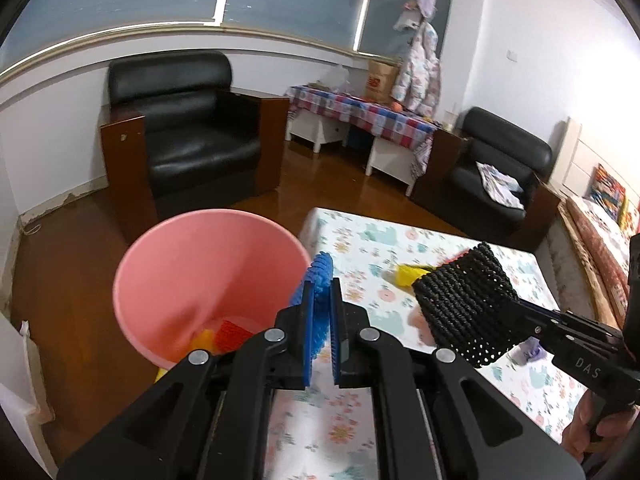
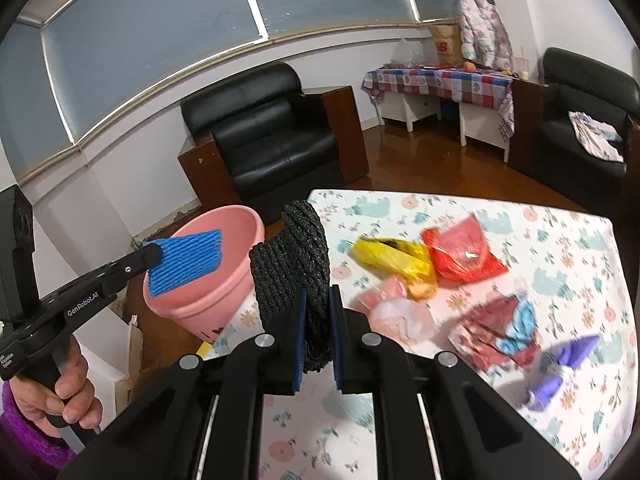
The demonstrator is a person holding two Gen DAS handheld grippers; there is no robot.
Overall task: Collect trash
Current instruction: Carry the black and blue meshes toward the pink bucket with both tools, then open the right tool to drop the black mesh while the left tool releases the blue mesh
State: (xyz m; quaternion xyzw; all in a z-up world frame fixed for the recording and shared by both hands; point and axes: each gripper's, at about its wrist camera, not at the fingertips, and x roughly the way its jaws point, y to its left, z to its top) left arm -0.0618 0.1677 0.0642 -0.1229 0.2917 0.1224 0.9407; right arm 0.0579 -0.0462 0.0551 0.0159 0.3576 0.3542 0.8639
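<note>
My left gripper (image 1: 321, 296) is shut on a blue foam net (image 1: 318, 280) and holds it at the right rim of the pink bucket (image 1: 192, 264); it also shows in the right wrist view (image 2: 184, 262). My right gripper (image 2: 318, 304) is shut on a black foam net (image 2: 296, 248), held above the table's near left corner beside the bucket (image 2: 208, 304). Red and yellow pieces (image 1: 224, 334) lie in the bucket's bottom. On the table lie a yellow bag (image 2: 394, 258), a red bag (image 2: 464, 254), a pink wrapper (image 2: 396, 312), a red-and-blue wrapper (image 2: 500, 332) and a purple piece (image 2: 560, 368).
The table has a floral cloth (image 2: 400, 420). A black armchair (image 1: 192, 132) stands behind the bucket, a second one (image 1: 500, 168) at the right. A checked-cloth table (image 1: 360, 112) stands by the far wall. A white box (image 2: 104, 364) sits on the floor at the left.
</note>
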